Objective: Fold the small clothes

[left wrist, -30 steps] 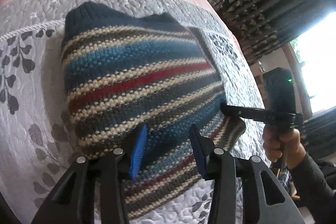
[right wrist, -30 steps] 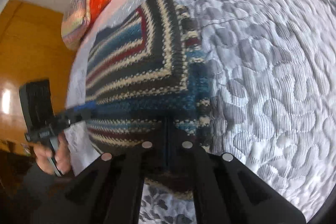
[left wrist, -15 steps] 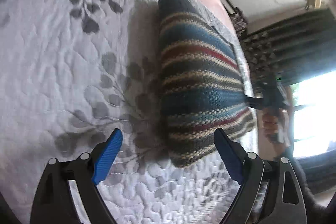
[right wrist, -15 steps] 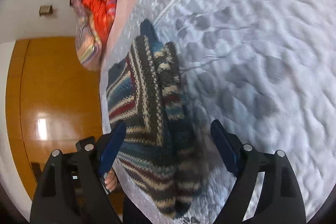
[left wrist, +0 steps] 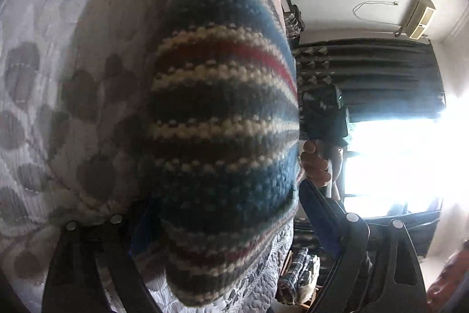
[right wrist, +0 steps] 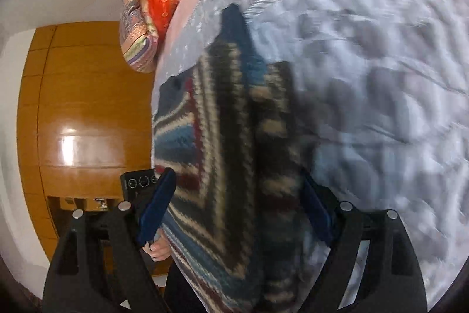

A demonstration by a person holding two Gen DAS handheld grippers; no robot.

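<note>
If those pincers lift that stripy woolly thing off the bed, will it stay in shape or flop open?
The striped knit looks thick and soft, so it would likely sag and its folded layers may slide apart. On the quilted bedspread a push would probably bunch it up. It cannot roll or break.

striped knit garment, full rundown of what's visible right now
The striped knit garment is chunky wool-like knit with horizontal bands of navy, teal blue, cream, brown and red, and a ribbed navy edge at its far end. It is folded into a thick bundle, with layers whose stripes meet at an angle in the right wrist view. It lies on the grey quilted bedspread. The left gripper and right gripper each straddle a near end, jaws open; contact is unclear.
</note>
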